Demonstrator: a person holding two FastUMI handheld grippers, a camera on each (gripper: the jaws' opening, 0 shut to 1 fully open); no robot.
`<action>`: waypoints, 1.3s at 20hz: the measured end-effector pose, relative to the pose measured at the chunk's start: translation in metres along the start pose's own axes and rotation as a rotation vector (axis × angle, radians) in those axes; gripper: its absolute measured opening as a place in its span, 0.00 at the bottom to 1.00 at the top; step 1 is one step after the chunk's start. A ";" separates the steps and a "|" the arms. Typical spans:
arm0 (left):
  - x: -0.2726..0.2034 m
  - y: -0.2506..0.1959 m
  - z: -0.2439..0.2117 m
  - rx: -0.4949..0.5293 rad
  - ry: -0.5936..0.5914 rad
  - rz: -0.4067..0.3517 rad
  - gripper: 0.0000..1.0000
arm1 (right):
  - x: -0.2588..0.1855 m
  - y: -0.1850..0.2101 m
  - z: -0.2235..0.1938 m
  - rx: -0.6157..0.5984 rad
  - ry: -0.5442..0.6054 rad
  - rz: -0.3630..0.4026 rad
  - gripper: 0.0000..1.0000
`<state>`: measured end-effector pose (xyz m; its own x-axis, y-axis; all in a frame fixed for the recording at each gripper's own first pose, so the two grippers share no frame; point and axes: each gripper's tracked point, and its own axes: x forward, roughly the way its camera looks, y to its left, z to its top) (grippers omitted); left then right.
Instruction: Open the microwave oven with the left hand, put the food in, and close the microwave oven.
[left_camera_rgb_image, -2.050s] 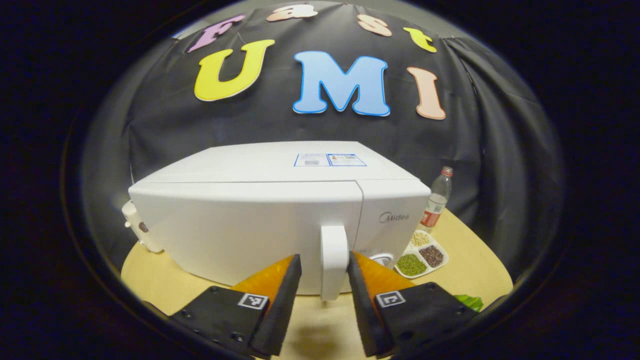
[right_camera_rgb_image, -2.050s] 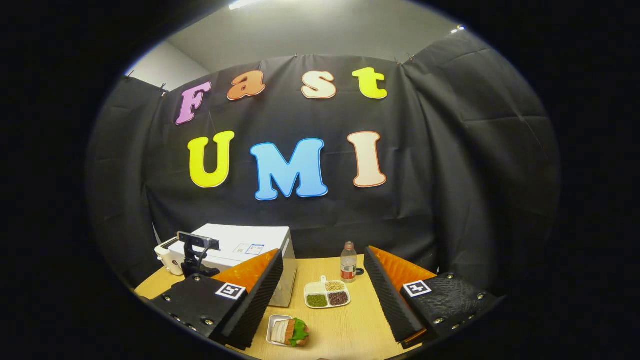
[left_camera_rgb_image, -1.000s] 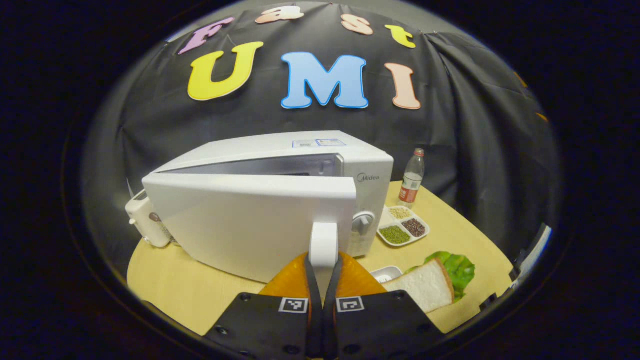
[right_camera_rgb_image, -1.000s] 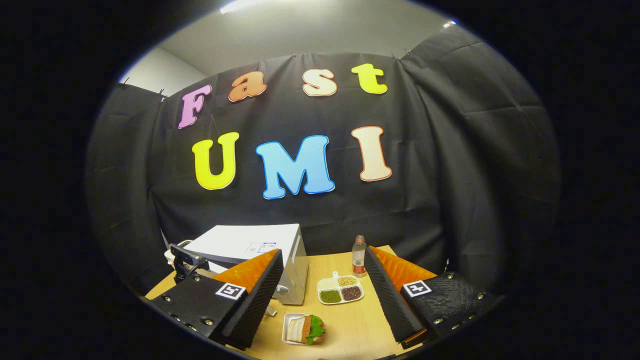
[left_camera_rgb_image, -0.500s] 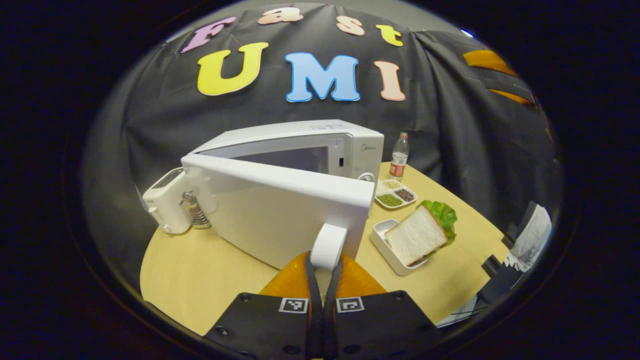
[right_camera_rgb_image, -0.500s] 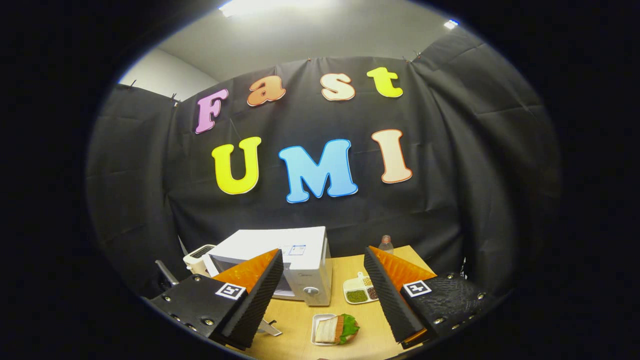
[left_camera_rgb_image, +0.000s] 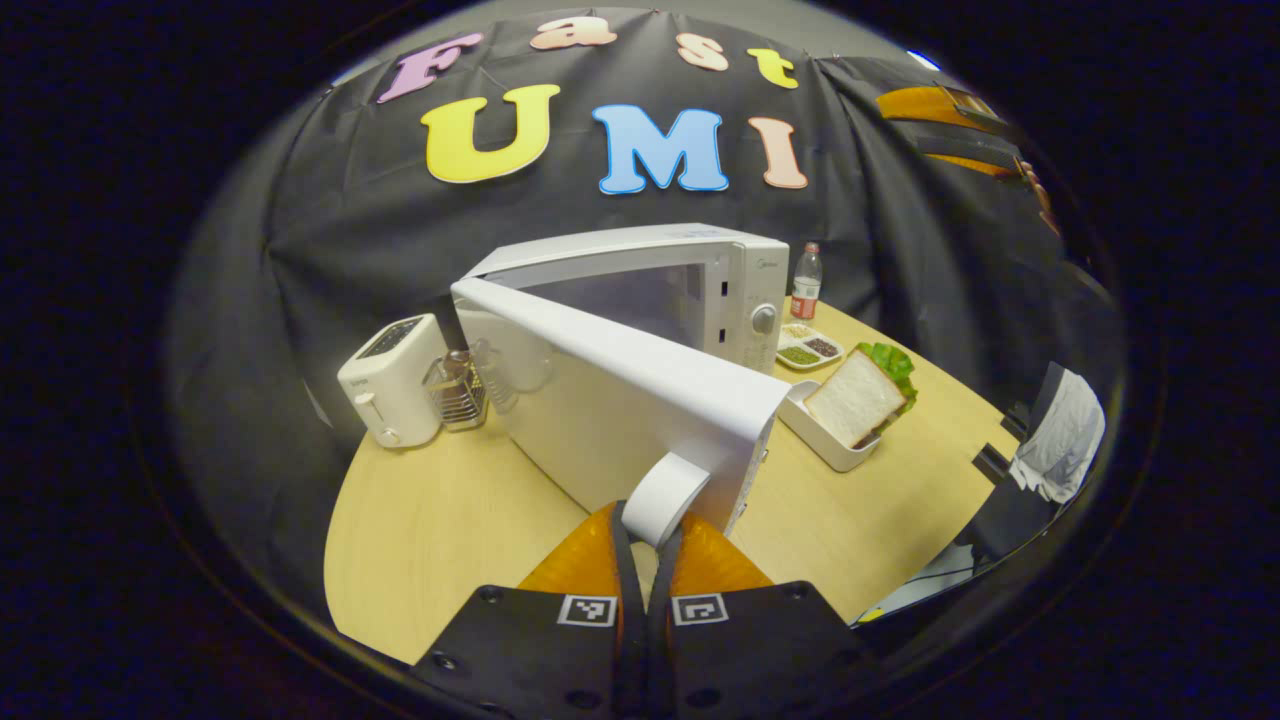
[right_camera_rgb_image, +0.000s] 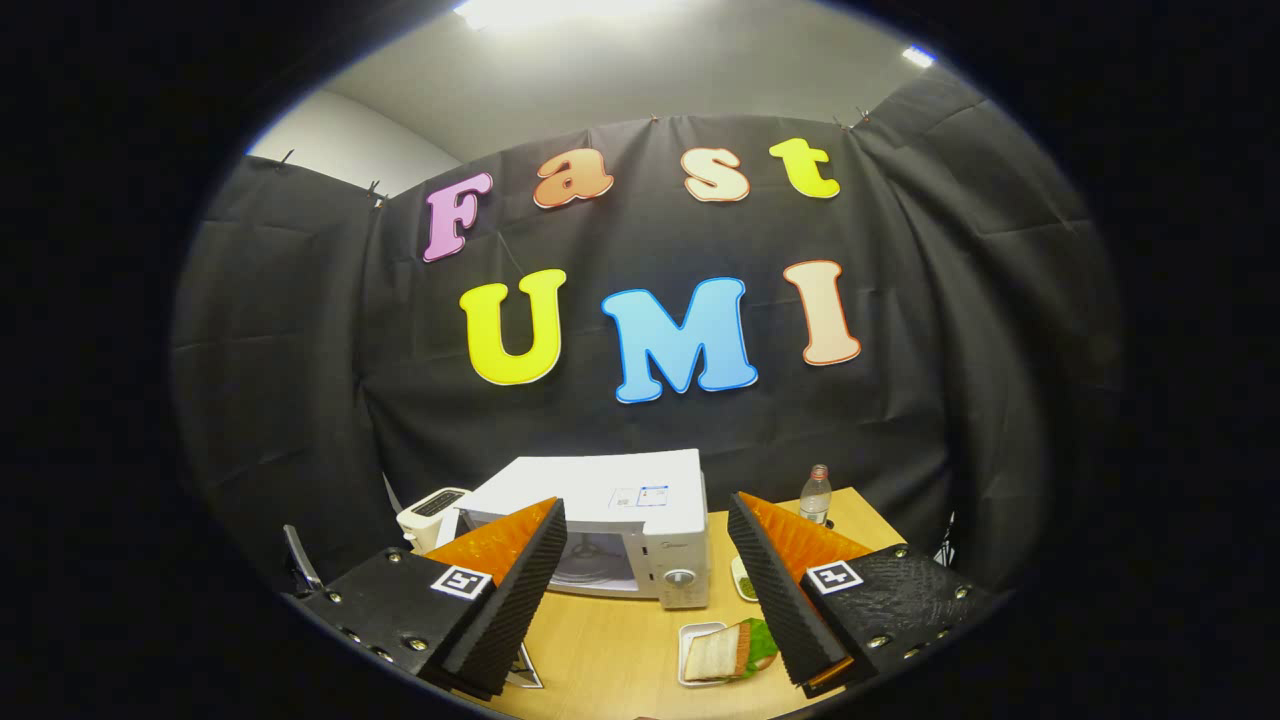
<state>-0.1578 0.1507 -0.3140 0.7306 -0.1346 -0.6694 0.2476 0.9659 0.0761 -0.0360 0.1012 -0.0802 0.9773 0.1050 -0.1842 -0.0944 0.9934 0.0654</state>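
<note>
While the left gripper (left_camera_rgb_image: 645, 525) pinches the door handle (left_camera_rgb_image: 665, 497), the right gripper (right_camera_rgb_image: 645, 570) hangs agape, empty.

A black cloth wall (right_camera_rgb_image: 640, 420) hangs in folds across the far side ahead of the claw, pinned along its top edge. Above it runs a plain pale grey ceiling (right_camera_rgb_image: 640, 70) with a bright light strip (right_camera_rgb_image: 540, 10) overhead and a smaller lamp (right_camera_rgb_image: 918, 56) to the right. Below, a round-edged light wooden table (left_camera_rgb_image: 420, 520) spreads forward from the claw to the cloth.
</note>
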 end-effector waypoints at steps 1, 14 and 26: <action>-0.006 0.009 -0.004 -0.001 0.000 0.003 0.06 | 0.001 0.008 0.000 -0.003 0.000 0.006 0.99; -0.045 0.135 -0.048 -0.054 -0.024 0.058 0.06 | 0.001 0.099 -0.016 -0.041 0.029 0.087 0.98; -0.063 0.158 -0.062 -0.244 -0.084 0.102 0.27 | 0.010 0.096 -0.025 -0.076 0.077 0.129 0.99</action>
<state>-0.2038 0.3252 -0.3055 0.7968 -0.0418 -0.6028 0.0170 0.9988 -0.0468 -0.0397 0.1991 -0.0999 0.9387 0.2326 -0.2543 -0.2354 0.9717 0.0200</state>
